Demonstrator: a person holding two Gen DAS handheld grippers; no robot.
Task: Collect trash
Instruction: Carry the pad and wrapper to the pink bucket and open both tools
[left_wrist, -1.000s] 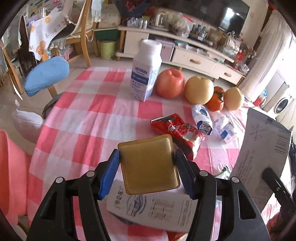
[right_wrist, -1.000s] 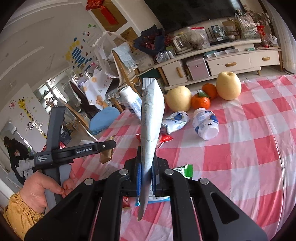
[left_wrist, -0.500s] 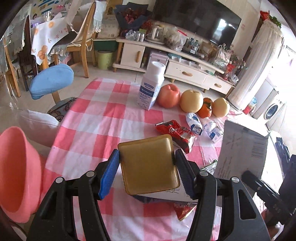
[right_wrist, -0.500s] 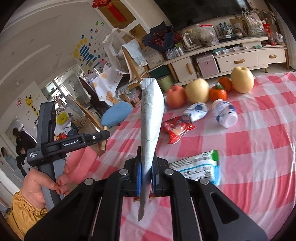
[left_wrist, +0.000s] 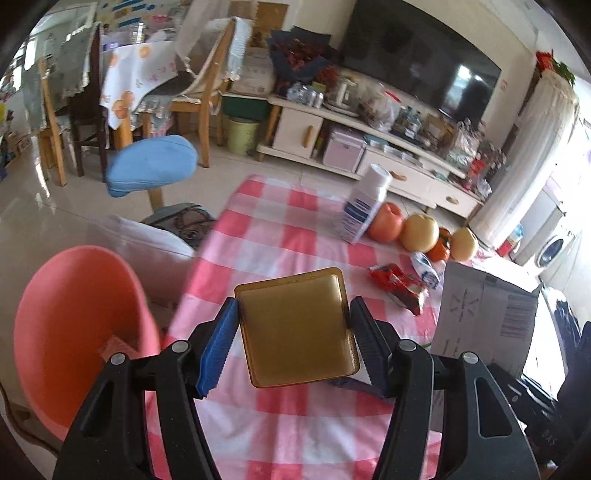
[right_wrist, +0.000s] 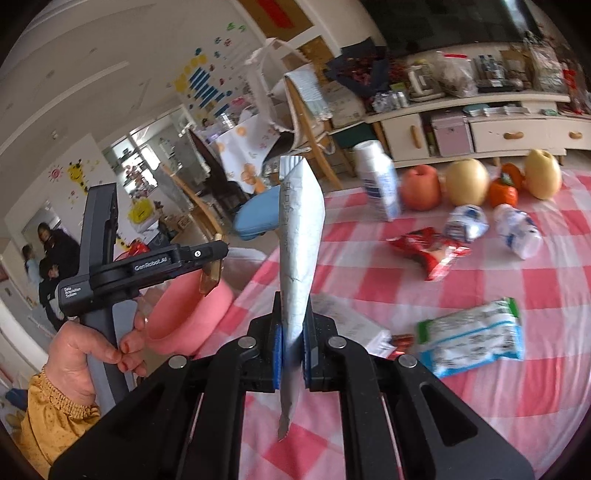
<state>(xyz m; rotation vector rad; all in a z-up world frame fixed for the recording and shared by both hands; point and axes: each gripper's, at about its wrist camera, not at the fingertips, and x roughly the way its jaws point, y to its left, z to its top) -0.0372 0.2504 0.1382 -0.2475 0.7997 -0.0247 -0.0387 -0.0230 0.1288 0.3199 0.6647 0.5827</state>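
Trash is in both my grippers, so I judge this the carry-to-bin step. My left gripper (left_wrist: 293, 328) is clamped on an amber plastic tray (left_wrist: 297, 326), held face-up between the blue pads above the table's near edge. My right gripper (right_wrist: 292, 350) is pressed together on a folded paper sheet (right_wrist: 299, 236) that stands upright out of it. A pink bin (left_wrist: 79, 325) sits on the floor just beside the checked table (left_wrist: 280, 221), to the left and below the tray. From the right wrist view, the tray end of the left gripper hangs about over the bin's rim.

More trash lies on the cloth: a red wrapper (right_wrist: 430, 251), a white-and-blue packet (right_wrist: 474, 336), two crumpled small bottles (right_wrist: 491, 225). Fruit (right_wrist: 465, 181) and a milk bottle (right_wrist: 378, 181) stand at the far side; I take those as not trash.

Next, I think, each load must be brought squarely over the bin's mouth before I let go, the tall paper especially.
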